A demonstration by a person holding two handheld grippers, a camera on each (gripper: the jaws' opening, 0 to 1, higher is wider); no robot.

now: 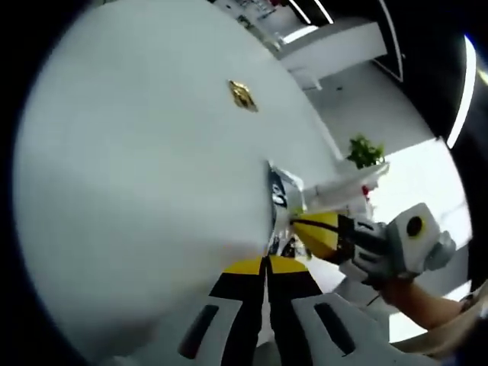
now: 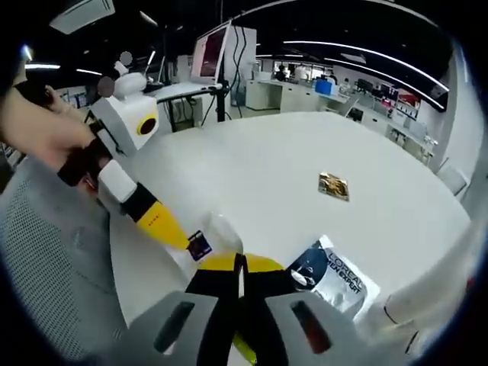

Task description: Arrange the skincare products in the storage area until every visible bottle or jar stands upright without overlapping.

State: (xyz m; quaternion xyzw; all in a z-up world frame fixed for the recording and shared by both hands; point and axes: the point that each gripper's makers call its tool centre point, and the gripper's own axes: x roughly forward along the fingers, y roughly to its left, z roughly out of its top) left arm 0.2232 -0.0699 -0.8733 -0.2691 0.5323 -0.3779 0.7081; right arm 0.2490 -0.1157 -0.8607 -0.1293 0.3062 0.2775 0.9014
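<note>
A clear bag [image 2: 221, 229] with a small dark label lies at the near edge of the round white table [image 2: 259, 168]. A silver and dark L'Oreal sachet [image 2: 333, 277] lies beside it. In the left gripper view the same bundle [image 1: 279, 191] stands edge-on at the table's rim. My left gripper [image 1: 267, 263] has its yellow-tipped jaws pressed together on the bundle's lower edge. It comes in from the left [image 2: 189, 241] with its tip at the bag's label. My right gripper [image 2: 240, 263] is shut at the bag's near edge and reaches it from the right [image 1: 293, 223].
A small gold packet [image 2: 334, 185] lies alone further in on the table [image 1: 242, 95]. A hand [image 2: 38, 126] holds the left gripper. A grey mesh chair back [image 2: 53, 259] is at the left. Desks, monitors and a green plant [image 1: 364, 151] stand beyond the table.
</note>
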